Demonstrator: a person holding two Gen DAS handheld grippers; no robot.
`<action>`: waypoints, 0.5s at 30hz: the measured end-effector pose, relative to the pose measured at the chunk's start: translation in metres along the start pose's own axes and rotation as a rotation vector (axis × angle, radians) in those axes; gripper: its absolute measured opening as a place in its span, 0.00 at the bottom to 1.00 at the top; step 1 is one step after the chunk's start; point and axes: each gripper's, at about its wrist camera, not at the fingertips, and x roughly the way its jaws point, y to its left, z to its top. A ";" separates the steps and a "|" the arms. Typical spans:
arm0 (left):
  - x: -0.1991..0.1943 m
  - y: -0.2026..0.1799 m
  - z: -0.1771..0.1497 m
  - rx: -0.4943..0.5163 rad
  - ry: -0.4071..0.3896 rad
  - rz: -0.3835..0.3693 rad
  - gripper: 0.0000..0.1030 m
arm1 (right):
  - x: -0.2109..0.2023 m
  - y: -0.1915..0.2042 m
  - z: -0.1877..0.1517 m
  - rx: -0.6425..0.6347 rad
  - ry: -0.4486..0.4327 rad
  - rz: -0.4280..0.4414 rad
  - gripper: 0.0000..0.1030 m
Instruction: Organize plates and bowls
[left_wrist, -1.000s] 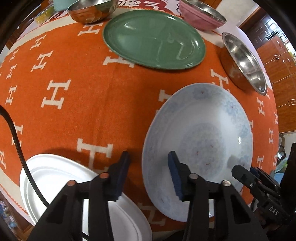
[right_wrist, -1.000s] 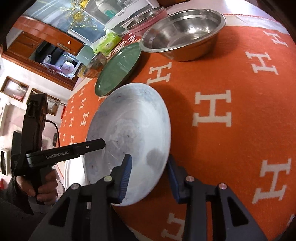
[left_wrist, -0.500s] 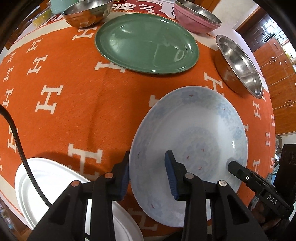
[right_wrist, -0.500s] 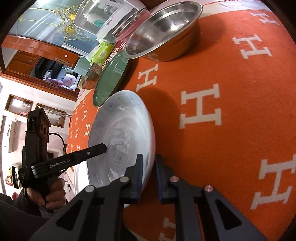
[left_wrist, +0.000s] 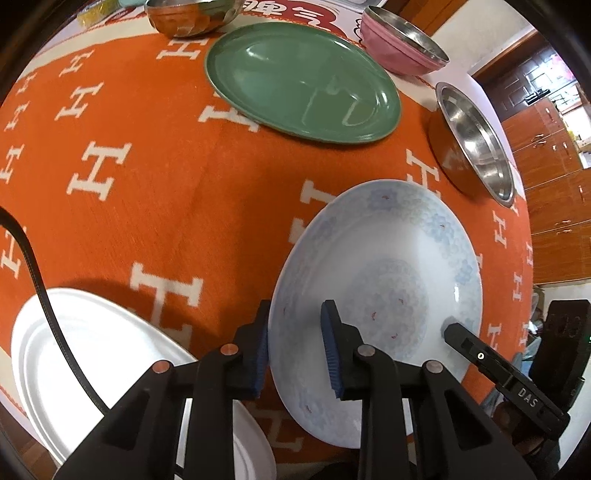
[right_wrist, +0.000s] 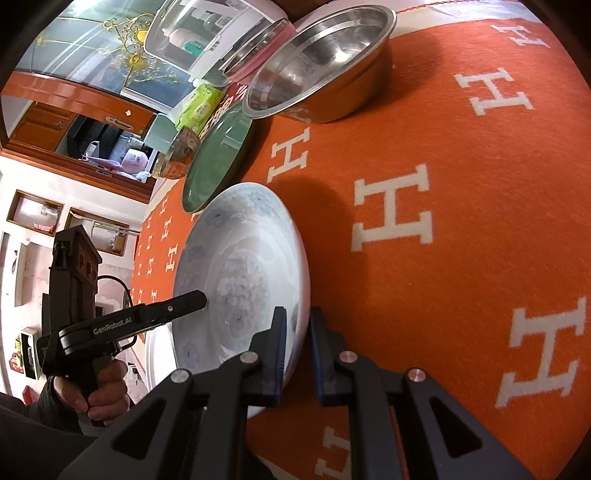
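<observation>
So both grippers were on the same floral plate (left_wrist: 388, 280), which sat near the table's front edge on the orange cloth (left_wrist: 147, 206), just right of the white plate (left_wrist: 92, 354); the left gripper (left_wrist: 295, 350) had its jaws roughly half open, straddling the plate's near-left rim — one pad outside, one over the well — with a clear gap and no clamp yet; the right gripper (right_wrist: 297, 350) had its jaws drawn almost together across the opposite rim, and it looked pinched, though whether the pads truly bit the china I could not tell.

Risks from here, as I judged them: glazed china is slick, and a thin rim held on one side could pivot or slip out if lifted before the left jaws closed; two grippers pulling on one plate could twist it against each other; the front edge was close, so a slip could send it off the table; and setting it onto the white plate too steeply could chip a rim.

The green plate (left_wrist: 303, 81), the steel bowl (left_wrist: 476, 140), the pink bowl (left_wrist: 399, 48) and the small steel bowl (left_wrist: 192, 16) sat well apart at the back — untouched.

Hard to see: the plate's near rim vanished behind the gripper bodies; the white plate was cut off at the frame's bottom edge; whether the floral plate still rested flat or had lifted on one side was not clear.
</observation>
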 end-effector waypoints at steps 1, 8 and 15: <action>0.000 0.000 -0.002 0.000 0.002 -0.006 0.24 | 0.000 0.000 0.000 0.001 0.000 -0.002 0.12; -0.010 -0.006 -0.014 0.020 -0.015 -0.028 0.24 | -0.005 0.004 -0.004 -0.010 -0.010 -0.017 0.11; -0.032 -0.007 -0.024 0.033 -0.059 -0.044 0.24 | -0.015 0.017 -0.009 -0.057 -0.037 -0.019 0.11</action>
